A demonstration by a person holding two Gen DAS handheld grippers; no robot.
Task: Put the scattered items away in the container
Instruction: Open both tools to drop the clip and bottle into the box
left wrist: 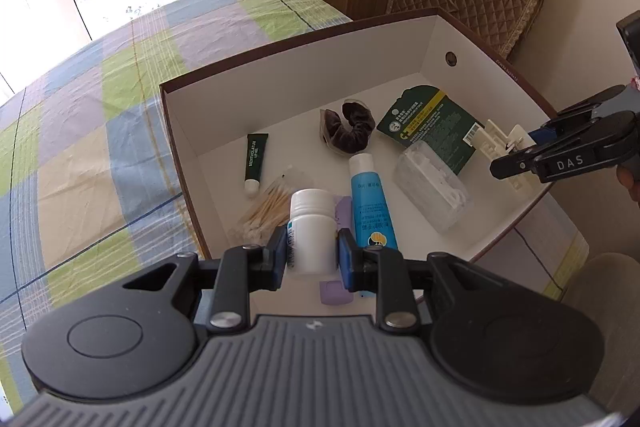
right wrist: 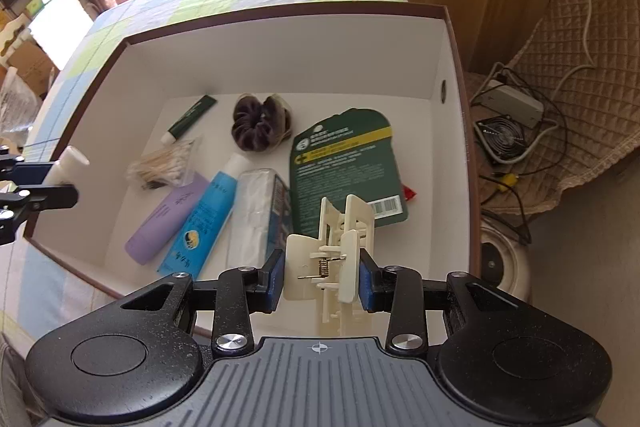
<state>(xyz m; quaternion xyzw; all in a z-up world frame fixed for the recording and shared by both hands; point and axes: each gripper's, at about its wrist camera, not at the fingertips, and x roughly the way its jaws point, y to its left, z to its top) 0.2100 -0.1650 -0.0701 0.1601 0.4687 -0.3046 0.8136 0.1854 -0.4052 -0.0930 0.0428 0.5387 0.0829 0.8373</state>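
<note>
Over the white box (left wrist: 400, 43) on the bed, the left hand-held gripper (left wrist: 311, 254) clamps a pill bottle (left wrist: 312, 227) while the right hand-held gripper (right wrist: 322, 277) grips a cream hair clip (right wrist: 340, 247) (both poised for dropping among toiletries inside).

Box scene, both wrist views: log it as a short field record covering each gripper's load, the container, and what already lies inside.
container: open white-lined box with brown rim, on a plaid cloth
left gripper: shut on white pill bottle, held above the box's near edge
right gripper: shut on cream hair claw clip, over the box's right side
inside the box: green lip gel tube, dark scrunchie, cotton swabs, blue tube, purple tube, clear plastic case, green sachet
</note>
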